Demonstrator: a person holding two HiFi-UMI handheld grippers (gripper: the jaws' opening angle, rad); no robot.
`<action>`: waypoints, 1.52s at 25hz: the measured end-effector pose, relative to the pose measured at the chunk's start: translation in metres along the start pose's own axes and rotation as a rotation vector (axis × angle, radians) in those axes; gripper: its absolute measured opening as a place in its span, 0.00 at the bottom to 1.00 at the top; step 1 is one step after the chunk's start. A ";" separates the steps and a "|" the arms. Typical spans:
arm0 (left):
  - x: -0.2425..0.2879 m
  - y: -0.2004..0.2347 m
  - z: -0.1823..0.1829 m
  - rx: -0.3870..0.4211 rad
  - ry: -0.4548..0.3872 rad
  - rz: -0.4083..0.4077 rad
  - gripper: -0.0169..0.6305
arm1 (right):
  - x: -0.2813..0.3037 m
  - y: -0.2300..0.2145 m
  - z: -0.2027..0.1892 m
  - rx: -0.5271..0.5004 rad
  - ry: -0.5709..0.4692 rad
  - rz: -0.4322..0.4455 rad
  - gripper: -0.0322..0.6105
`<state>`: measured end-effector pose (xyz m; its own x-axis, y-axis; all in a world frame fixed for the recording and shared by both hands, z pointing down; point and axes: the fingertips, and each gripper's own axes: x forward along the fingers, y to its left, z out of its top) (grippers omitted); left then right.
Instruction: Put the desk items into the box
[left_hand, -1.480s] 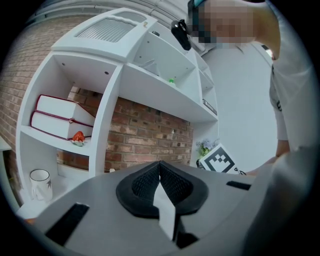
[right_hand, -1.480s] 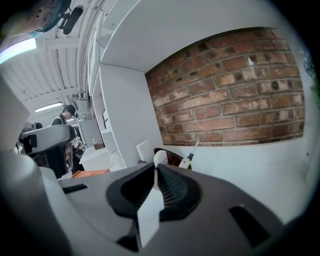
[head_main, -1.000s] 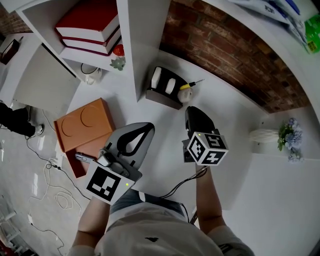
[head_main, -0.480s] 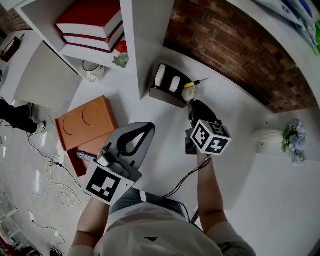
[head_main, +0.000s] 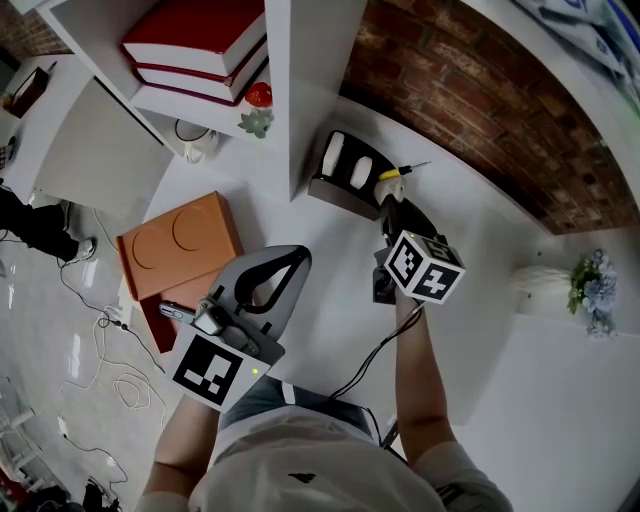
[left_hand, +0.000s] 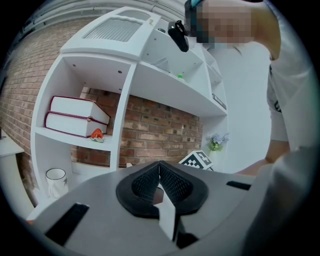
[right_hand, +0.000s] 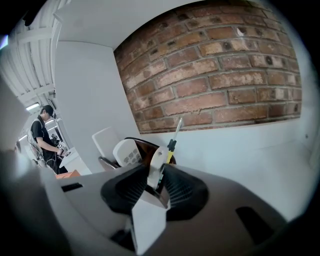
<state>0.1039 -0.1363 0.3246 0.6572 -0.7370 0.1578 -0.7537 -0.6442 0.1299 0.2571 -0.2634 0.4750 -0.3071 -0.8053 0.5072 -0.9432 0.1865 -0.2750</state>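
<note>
— Where do we have the screwdriver (head_main: 391, 177)?

— On the white desk (head_main: 330, 310), just beside the right end of the dark brown box (head_main: 338, 194). Its yellow-and-white handle is nearer to us, and its shaft points toward the brick wall (head_main: 480, 110).

— And our right gripper (head_main: 397, 204)?

— We have it right at the handle. In the right gripper view the handle rises between the two pads. The jaws have just been opening and stand spread, with a dark gap on the handle's right side, so we are not pinching it.

— What sits in the box?

— Two white items (head_main: 349, 166) stand in it, and we cannot tell what they are.

— Our left gripper (head_main: 296, 253)?

— We hold it over the near left part of the desk, well apart from the box. Its jaws are pressed together with nothing between them.

— And further out?

— Left of that gripper lies an orange flat case (head_main: 180, 243) with two round marks. The white shelf unit (head_main: 290, 90) behind the box carries two red-and-white books (head_main: 195, 40) and a small red mushroom figure (head_main: 259, 95). A white mug (head_main: 197, 140) stands one level lower. Far to our right stands a vase of pale flowers (head_main: 585, 285).
</note>
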 end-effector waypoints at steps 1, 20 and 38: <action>-0.001 0.001 0.000 0.000 -0.001 0.003 0.05 | 0.001 0.000 0.001 0.000 0.001 -0.002 0.21; -0.007 0.008 0.003 -0.001 -0.008 0.025 0.05 | -0.001 0.010 0.019 0.010 -0.070 0.015 0.20; -0.017 -0.013 0.023 0.021 -0.067 -0.050 0.05 | -0.073 0.043 0.069 -0.094 -0.219 0.013 0.20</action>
<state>0.1026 -0.1204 0.2977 0.6937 -0.7152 0.0854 -0.7198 -0.6845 0.1152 0.2480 -0.2356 0.3705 -0.2943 -0.9035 0.3116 -0.9501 0.2413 -0.1977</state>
